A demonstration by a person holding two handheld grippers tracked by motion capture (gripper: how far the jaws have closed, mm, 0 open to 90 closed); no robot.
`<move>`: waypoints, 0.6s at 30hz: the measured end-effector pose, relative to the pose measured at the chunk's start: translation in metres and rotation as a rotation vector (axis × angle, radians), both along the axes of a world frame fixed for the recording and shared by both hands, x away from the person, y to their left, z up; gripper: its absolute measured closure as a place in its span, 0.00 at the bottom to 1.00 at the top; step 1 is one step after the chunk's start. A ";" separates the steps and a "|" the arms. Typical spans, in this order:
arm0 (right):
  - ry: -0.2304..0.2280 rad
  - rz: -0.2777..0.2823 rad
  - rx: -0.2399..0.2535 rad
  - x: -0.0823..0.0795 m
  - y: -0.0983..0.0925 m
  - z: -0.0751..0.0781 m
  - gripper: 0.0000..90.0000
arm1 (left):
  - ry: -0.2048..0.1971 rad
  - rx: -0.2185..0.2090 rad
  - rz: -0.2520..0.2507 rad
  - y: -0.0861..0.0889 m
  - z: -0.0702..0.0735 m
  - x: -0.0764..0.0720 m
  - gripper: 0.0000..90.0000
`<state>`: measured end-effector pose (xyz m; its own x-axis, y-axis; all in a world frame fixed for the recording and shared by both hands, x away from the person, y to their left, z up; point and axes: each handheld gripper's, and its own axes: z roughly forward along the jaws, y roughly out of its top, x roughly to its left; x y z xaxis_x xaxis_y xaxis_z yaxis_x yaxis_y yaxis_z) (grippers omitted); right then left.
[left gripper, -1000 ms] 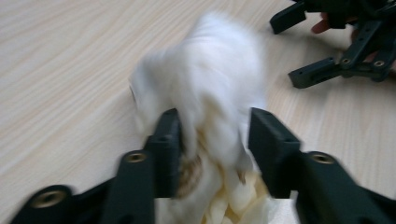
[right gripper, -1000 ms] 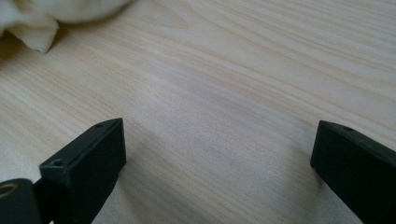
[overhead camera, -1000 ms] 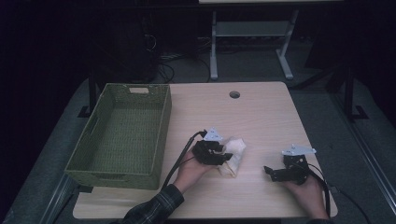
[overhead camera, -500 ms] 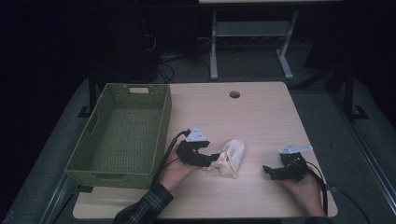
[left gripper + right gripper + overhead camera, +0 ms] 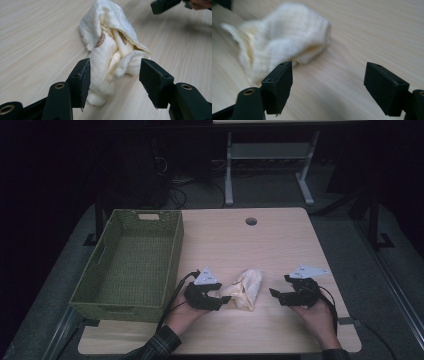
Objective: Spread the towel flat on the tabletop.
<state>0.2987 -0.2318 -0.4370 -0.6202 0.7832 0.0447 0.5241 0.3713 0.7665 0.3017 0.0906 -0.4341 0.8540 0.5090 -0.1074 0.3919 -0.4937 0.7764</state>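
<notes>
1. Down at the near edge of the counter [image 5: 280, 245], both hands are in. The left hand [image 5: 182, 312] carries the left gripper [image 5: 220, 299], and the right hand [image 5: 317, 317] carries the right gripper [image 5: 276, 293] over by the near right corner.
2. Left gripper [image 5: 114, 75]: jaws spread wide, sitting either side of the near end of a crumpled cream cloth [image 5: 112, 50], and not closed on it.
3. Right gripper [image 5: 328, 85]: jaws wide apart as well, nothing held, bare wood between them, with the cloth [image 5: 287, 42] lying just beyond its left jaw.
4. The cloth [image 5: 246, 287] lies bunched on the counter between the two grippers, near the front edge and about midway across.
5. Further back, along the left edge, sits a green woven basket [image 5: 107, 292], running from the near left corner up to the far one.
6. Near the far edge there's a round cable hole [image 5: 251, 221] in the counter.
</notes>
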 end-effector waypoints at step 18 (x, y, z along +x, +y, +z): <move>-0.021 0.194 0.041 0.039 0.068 0.032 0.50 | -0.013 0.046 -0.065 -0.018 -0.013 -0.001 0.77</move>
